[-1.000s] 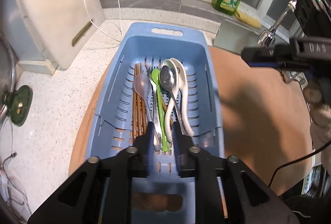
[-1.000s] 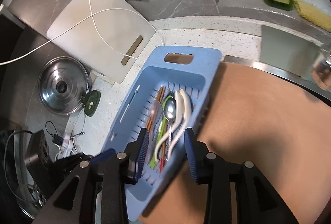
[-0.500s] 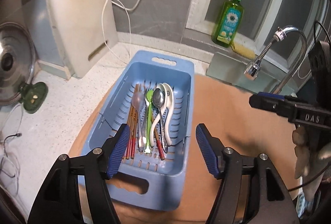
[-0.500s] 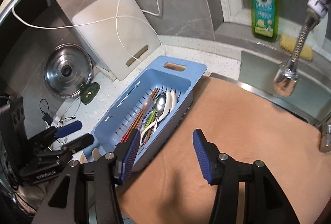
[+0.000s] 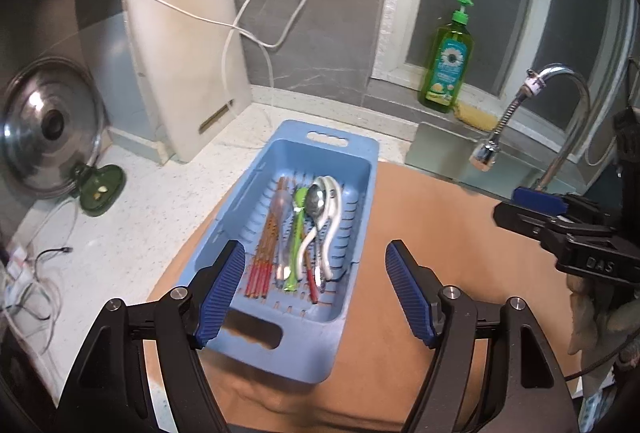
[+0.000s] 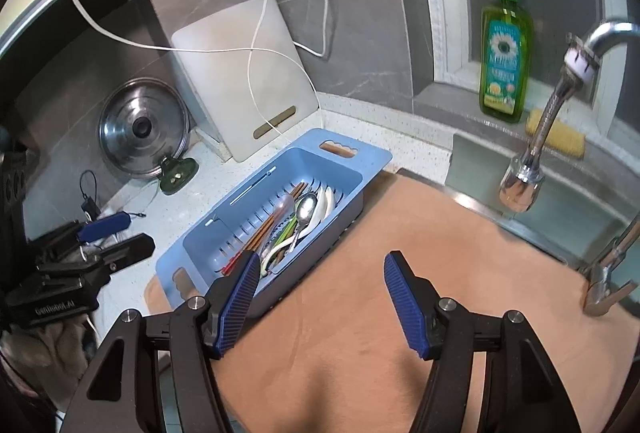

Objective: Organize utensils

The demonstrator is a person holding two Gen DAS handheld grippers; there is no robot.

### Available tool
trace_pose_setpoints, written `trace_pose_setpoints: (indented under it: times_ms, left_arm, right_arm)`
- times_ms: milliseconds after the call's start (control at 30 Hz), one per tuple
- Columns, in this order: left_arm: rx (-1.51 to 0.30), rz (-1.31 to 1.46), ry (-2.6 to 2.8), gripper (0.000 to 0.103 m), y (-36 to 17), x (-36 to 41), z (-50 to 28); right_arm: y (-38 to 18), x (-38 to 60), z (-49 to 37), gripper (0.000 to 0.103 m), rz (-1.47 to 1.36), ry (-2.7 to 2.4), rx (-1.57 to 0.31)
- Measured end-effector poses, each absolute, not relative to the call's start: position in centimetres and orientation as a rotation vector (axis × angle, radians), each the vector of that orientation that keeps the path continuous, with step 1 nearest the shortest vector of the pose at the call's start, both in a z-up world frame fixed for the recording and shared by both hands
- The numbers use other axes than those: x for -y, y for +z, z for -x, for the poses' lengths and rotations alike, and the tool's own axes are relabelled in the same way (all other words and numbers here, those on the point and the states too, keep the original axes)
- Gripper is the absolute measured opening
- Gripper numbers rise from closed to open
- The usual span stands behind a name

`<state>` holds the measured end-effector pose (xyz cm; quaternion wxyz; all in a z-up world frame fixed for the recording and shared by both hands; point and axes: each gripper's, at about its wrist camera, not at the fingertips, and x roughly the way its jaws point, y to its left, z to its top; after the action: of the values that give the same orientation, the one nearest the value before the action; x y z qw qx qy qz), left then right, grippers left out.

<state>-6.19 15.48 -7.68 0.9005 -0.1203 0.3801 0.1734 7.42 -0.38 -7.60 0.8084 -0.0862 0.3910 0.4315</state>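
Speckled white bench (image 5: 168,217); tan mat (image 6: 420,273) carrying blue utensil basket (image 5: 360,201); left tongs (image 5: 315,287) and right tongs (image 6: 318,303) opening, empty.

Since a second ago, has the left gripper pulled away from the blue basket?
Yes. The left gripper has backed up and away from the blue basket, which now looks smaller; its jaws, then closed around the utensils, are opening and empty.
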Motion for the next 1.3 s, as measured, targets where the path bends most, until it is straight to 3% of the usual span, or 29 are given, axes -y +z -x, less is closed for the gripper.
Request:
trace_pose_setpoints:
  times_ms: [1300]
  left_arm:
    - [-0.804,0.281,0.405,0.074,-7.3,-14.3,7.8]
  right_arm:
    - [-6.9,2.6,-5.6,0.065,0.146,0.902,-0.804]
